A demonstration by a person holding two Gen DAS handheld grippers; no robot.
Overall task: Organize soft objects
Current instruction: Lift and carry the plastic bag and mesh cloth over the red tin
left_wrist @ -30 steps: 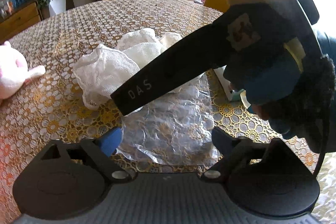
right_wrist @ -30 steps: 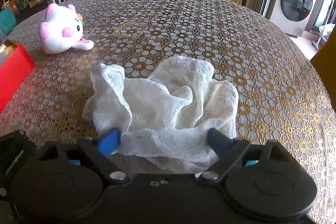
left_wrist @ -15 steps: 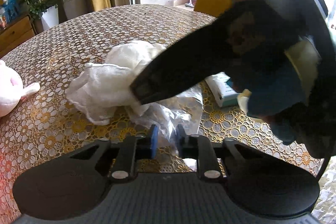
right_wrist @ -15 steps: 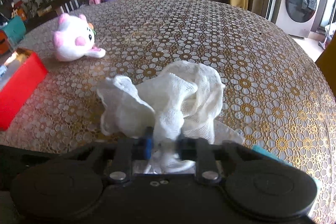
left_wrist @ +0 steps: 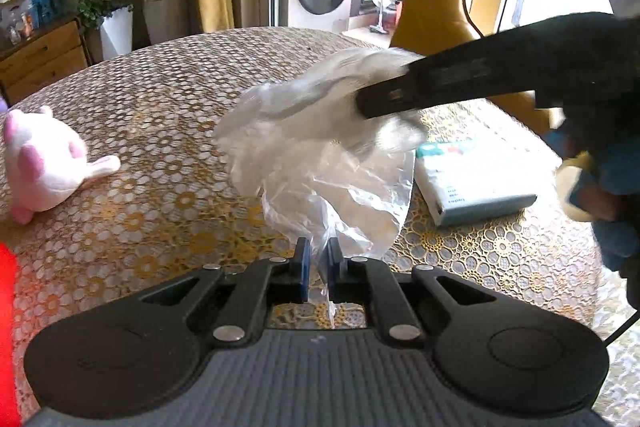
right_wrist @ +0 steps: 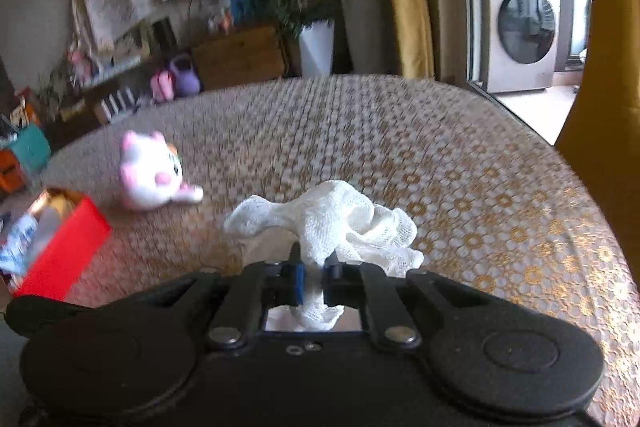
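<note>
We are pinching a clear plastic bag (left_wrist: 340,195) in our left gripper (left_wrist: 318,263), lifting it off the table (left_wrist: 160,99). Our right gripper (right_wrist: 314,273) is clamping the white gauze cloth (right_wrist: 340,219) above the tabletop. Farther off, a pink plush toy (right_wrist: 150,177) is lying beside a red box (right_wrist: 64,251).
</note>
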